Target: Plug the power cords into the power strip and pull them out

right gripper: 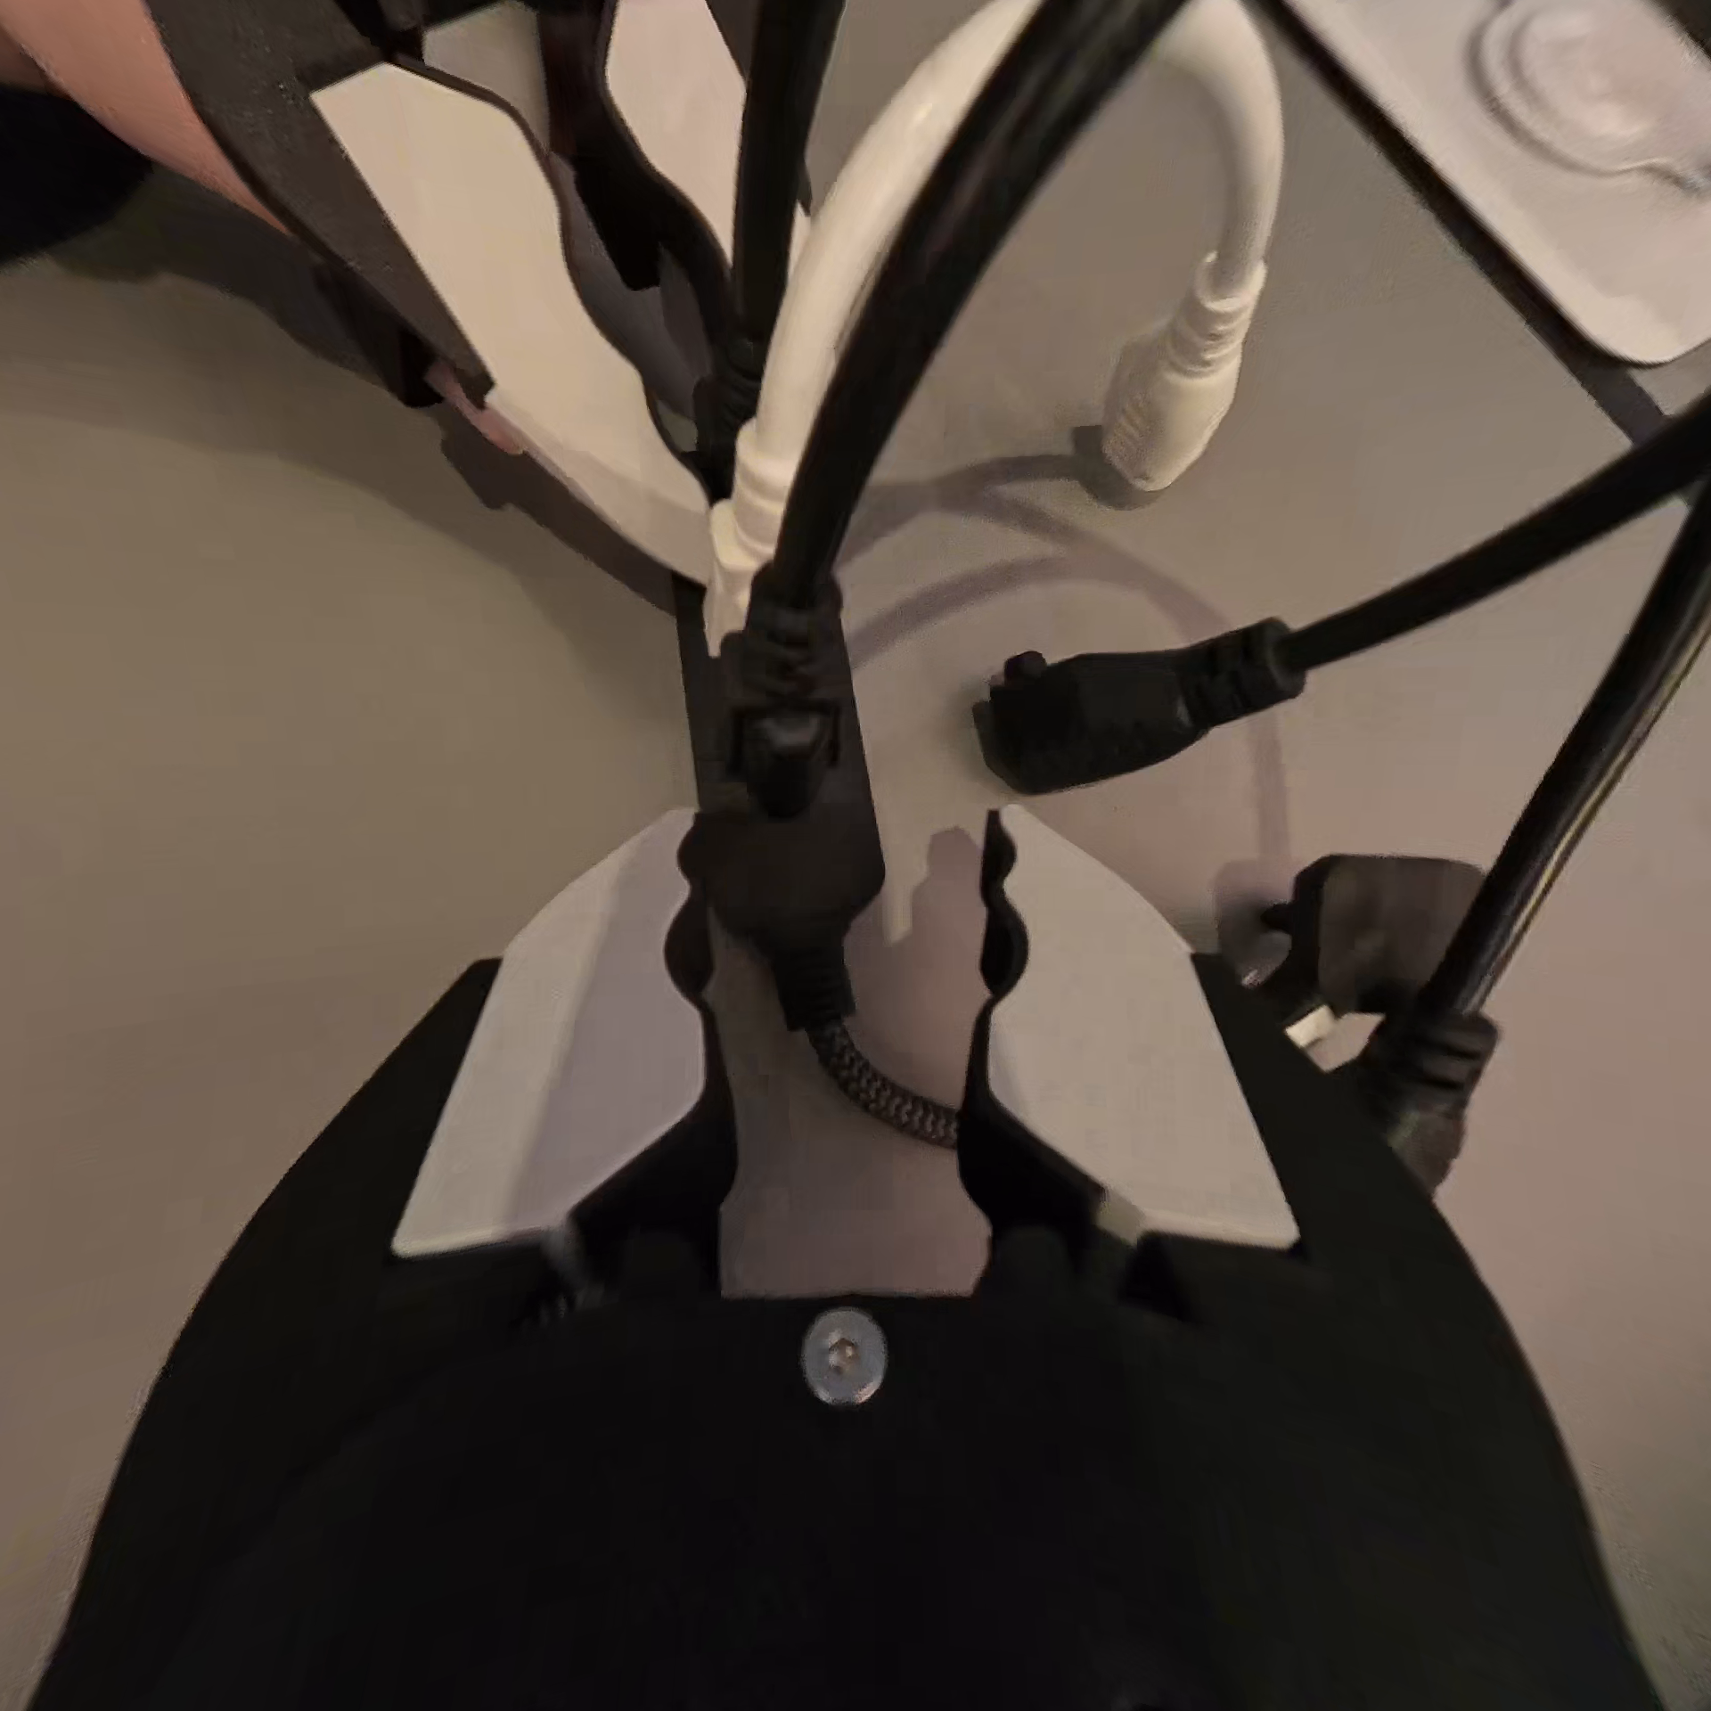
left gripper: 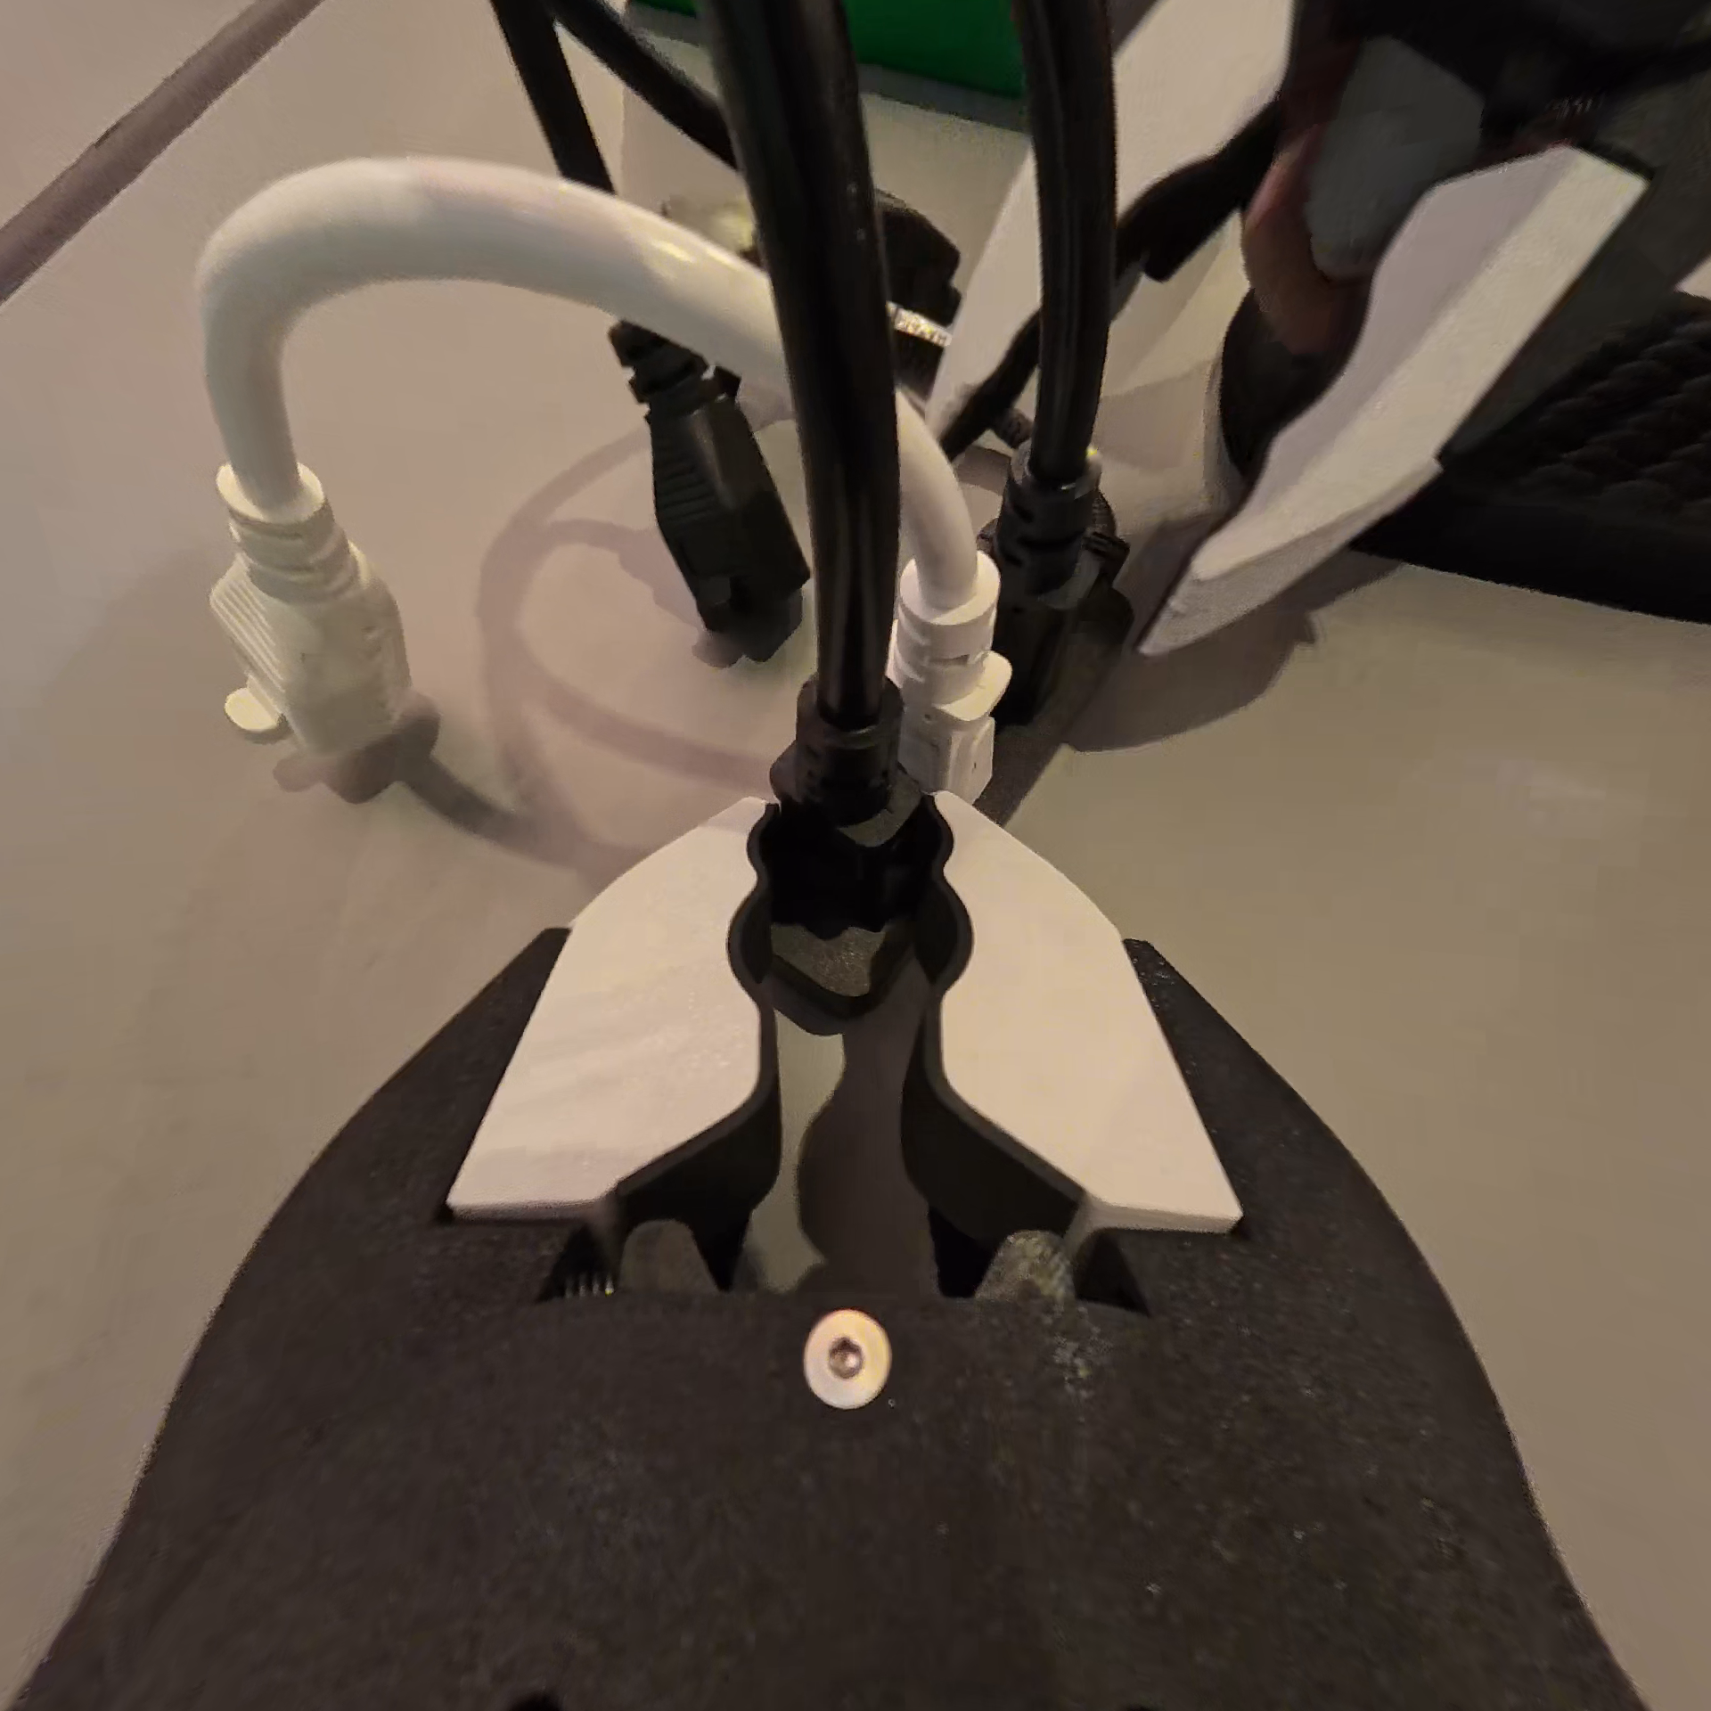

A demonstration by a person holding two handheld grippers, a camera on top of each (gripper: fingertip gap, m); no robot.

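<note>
In the left wrist view my left gripper (left gripper: 847, 810) is shut on a black plug (left gripper: 847, 741) that stands in the narrow black power strip (left gripper: 1032, 755). Behind it a white plug (left gripper: 944, 667) and another black plug (left gripper: 1055, 574) also stand in the strip. In the right wrist view my right gripper (right gripper: 843, 824) is open, its jaws astride the strip's end (right gripper: 787, 880), where a braided cable (right gripper: 889, 1092) leaves it. A black plug (right gripper: 787, 704) stands in the strip just ahead. The left gripper's fingers (right gripper: 518, 305) show beyond, shut on the far black plug.
Loose cord ends lie on the grey table: a white connector (left gripper: 305, 630) (right gripper: 1167, 417) and a black connector (left gripper: 722, 528) (right gripper: 1092, 722). Another black plug (right gripper: 1426, 1065) lies at the right. A white flat device (right gripper: 1574, 139) and a black keyboard (left gripper: 1574, 481) lie nearby. Cords arch overhead. There is about 7 cm between the tips of the two grippers. About 5 cm separates my right fingertips from the black connector (left gripper: 722, 528).
</note>
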